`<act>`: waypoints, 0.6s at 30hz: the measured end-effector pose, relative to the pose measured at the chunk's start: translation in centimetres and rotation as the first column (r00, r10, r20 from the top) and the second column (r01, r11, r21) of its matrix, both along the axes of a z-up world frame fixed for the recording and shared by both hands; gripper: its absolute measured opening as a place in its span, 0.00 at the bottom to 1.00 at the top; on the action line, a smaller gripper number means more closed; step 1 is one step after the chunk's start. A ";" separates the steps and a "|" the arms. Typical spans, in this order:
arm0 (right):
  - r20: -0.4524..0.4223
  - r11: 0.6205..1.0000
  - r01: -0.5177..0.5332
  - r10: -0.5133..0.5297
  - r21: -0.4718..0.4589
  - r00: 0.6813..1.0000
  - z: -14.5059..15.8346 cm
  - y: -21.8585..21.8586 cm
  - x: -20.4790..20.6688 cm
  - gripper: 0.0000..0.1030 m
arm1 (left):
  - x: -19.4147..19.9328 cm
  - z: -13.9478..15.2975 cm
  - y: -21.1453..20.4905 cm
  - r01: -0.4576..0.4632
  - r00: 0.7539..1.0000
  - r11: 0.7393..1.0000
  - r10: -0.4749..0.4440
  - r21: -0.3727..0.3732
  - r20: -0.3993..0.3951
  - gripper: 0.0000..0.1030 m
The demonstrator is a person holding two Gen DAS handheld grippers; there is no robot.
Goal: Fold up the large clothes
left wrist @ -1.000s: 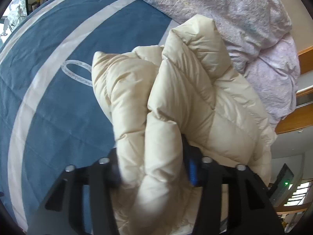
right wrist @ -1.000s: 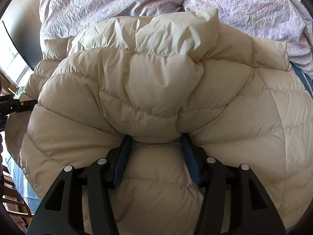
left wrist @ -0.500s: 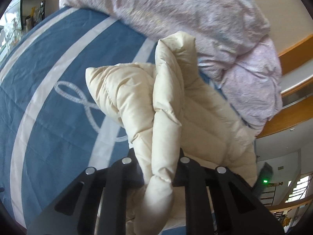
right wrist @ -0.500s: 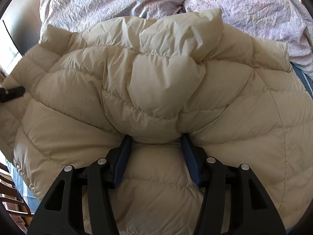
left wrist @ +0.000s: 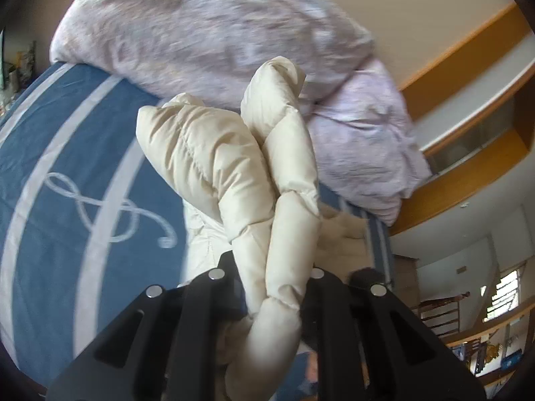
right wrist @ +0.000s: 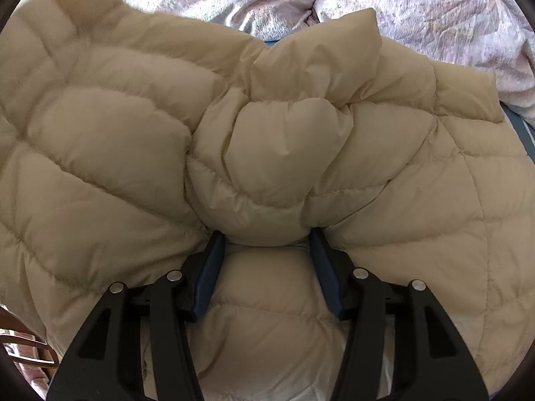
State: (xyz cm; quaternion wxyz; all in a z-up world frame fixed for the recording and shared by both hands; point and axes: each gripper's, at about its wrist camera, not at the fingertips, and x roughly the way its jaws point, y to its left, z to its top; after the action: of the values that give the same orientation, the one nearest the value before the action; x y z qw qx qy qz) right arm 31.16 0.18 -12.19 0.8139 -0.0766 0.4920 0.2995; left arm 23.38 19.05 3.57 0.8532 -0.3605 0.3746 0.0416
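Observation:
A cream quilted down jacket lies spread on the bed and fills the right wrist view. My right gripper presses its blue pads into a puffed fold near the jacket's middle, shut on that fold. In the left wrist view my left gripper is shut on a narrow padded edge of the same down jacket, held up off the blue bedspread. The lifted part bunches in two lobes in front of the fingers and hides their tips.
A rumpled lilac duvet is heaped along the far side of the bed, also behind the jacket as the lilac duvet. A wooden ledge and a stair railing lie beyond the bed's right edge. Chair slats show at bottom left.
My left gripper pinched tighter on the jacket edge and rose, lifting it off the bedspread. In the right wrist view the jacket's left side swung up and spread. The right gripper stayed put.

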 end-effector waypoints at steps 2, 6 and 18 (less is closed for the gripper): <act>-0.009 1.000 -0.002 0.002 0.006 1.000 0.2 -0.3 0.1 0.54 | 0.6 1.1 -1.7 0.013 1.000 1.000 -0.012 -0.013 0.025 0.15; -0.034 0.999 -0.008 0.009 0.031 0.999 1.0 -2.0 0.4 0.53 | 1.7 2.1 -4.9 0.026 0.999 1.000 -0.025 -0.016 0.046 0.15; 0.030 0.996 0.017 -0.020 0.092 0.999 4.8 -10.8 -1.6 0.53 | 5.4 2.4 -13.2 0.068 0.997 0.996 -0.070 0.059 0.019 0.15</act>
State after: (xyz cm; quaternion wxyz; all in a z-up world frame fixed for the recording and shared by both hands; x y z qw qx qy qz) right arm 29.53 -10.58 -7.43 0.8269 -0.0392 0.4655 0.3132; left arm 28.75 5.84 5.96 0.8681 -0.3230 0.3765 0.0192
